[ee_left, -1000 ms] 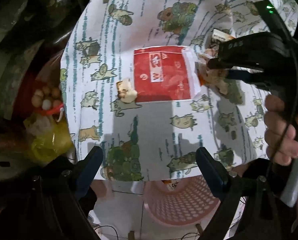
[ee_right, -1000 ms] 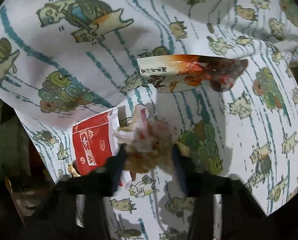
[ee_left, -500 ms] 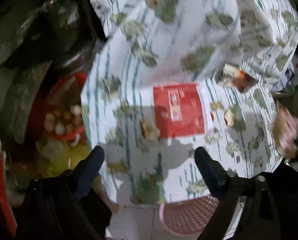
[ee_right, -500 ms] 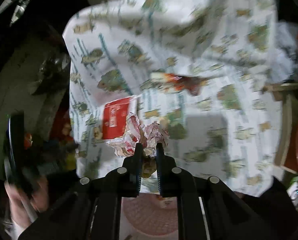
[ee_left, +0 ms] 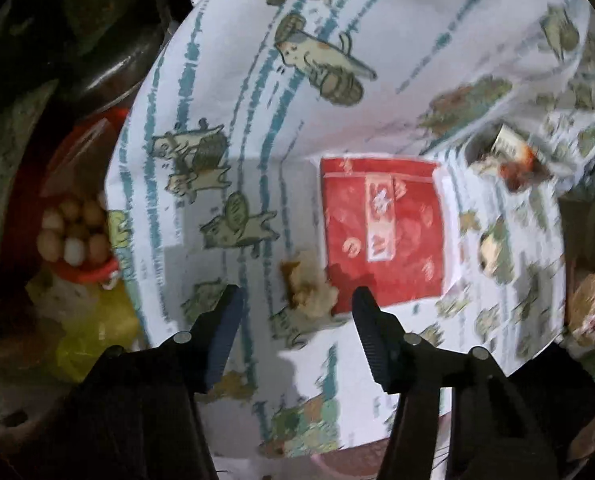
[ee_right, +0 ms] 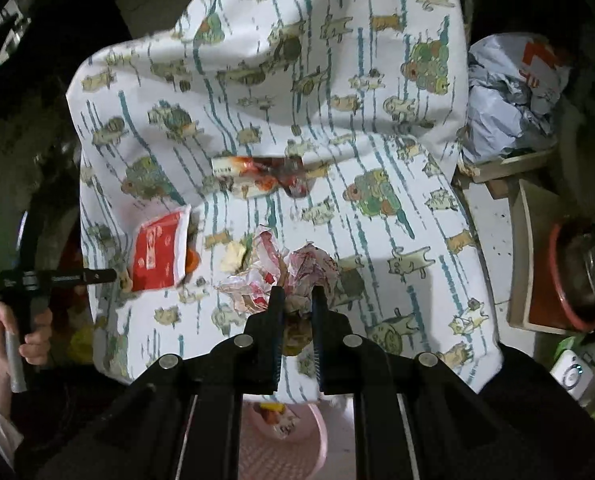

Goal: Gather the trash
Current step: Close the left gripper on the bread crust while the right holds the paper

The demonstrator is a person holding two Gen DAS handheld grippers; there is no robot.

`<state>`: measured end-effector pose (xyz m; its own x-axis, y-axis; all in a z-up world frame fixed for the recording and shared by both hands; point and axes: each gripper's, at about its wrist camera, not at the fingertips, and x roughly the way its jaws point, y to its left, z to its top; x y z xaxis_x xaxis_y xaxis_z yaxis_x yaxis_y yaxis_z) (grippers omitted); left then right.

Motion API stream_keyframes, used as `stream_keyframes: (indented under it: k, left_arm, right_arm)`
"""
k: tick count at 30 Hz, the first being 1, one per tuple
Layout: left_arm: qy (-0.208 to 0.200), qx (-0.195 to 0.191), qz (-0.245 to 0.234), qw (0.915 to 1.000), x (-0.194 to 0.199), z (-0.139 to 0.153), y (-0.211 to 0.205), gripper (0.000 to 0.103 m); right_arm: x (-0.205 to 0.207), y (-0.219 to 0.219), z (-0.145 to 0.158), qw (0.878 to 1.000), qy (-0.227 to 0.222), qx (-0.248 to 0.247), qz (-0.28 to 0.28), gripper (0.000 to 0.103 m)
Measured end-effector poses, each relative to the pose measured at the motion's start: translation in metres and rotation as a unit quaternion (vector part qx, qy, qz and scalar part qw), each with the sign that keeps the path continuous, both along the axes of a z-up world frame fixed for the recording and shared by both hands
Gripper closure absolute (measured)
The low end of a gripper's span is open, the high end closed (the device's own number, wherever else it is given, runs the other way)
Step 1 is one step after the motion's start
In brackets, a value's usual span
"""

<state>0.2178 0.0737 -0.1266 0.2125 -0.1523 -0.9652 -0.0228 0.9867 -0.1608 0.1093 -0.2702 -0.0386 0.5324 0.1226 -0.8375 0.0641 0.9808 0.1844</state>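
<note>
A cartoon-print tablecloth (ee_left: 257, 80) carries the trash. My left gripper (ee_left: 297, 296) points down at it, jaws closing, with a crumpled tan scrap (ee_left: 309, 288) between the tips; the pads do not press it. A red packet (ee_left: 381, 236) lies just right of that scrap, and a torn sauce wrapper (ee_left: 513, 156) sits farther right. My right gripper (ee_right: 297, 294) is shut on a crumpled red-and-white wrapper (ee_right: 297, 268), held above the cloth (ee_right: 337, 40) near its front edge. The right wrist view also shows the red packet (ee_right: 157, 256), the sauce wrapper (ee_right: 265, 176) and the left gripper (ee_right: 109, 276) in a hand.
A pink basket (ee_right: 281, 440) with some trash stands on the floor below the table's front edge. Left of the table are a red bowl of eggs (ee_left: 73, 232) and a yellow bag (ee_left: 97, 328). To the right are a blue-grey bag (ee_right: 509, 100) and a wooden box (ee_right: 529, 220).
My right gripper shut on the crumpled wrapper and lifted it back toward the front edge. My left gripper moved in over the tan scrap and its jaws narrowed.
</note>
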Motion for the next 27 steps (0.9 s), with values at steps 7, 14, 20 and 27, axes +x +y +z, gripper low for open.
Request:
stream_keyframes:
  k: [7, 14, 20, 27]
  left_arm:
    - [0.008, 0.011, 0.001, 0.9999, 0.011, -0.016, -0.012, 0.06]
    - [0.016, 0.045, 0.0, 0.9989, 0.013, -0.029, -0.021, 0.069]
    - [0.013, 0.02, 0.02, 0.9995, 0.006, -0.026, -0.02, 0.079]
    - [-0.058, -0.003, -0.005, 0.9983, -0.027, 0.034, -0.037, 0.079]
  right_arm:
    - [-0.002, 0.012, 0.006, 0.996, -0.051, -0.077, -0.002, 0.089]
    - [-0.009, 0.015, 0.011, 0.994, -0.093, -0.033, 0.045, 0.089]
    - [-0.014, 0.019, 0.01, 0.992, -0.105, -0.055, 0.049, 0.089]
    - [-0.018, 0.02, 0.016, 0.993, -0.105, -0.042, 0.046, 0.089]
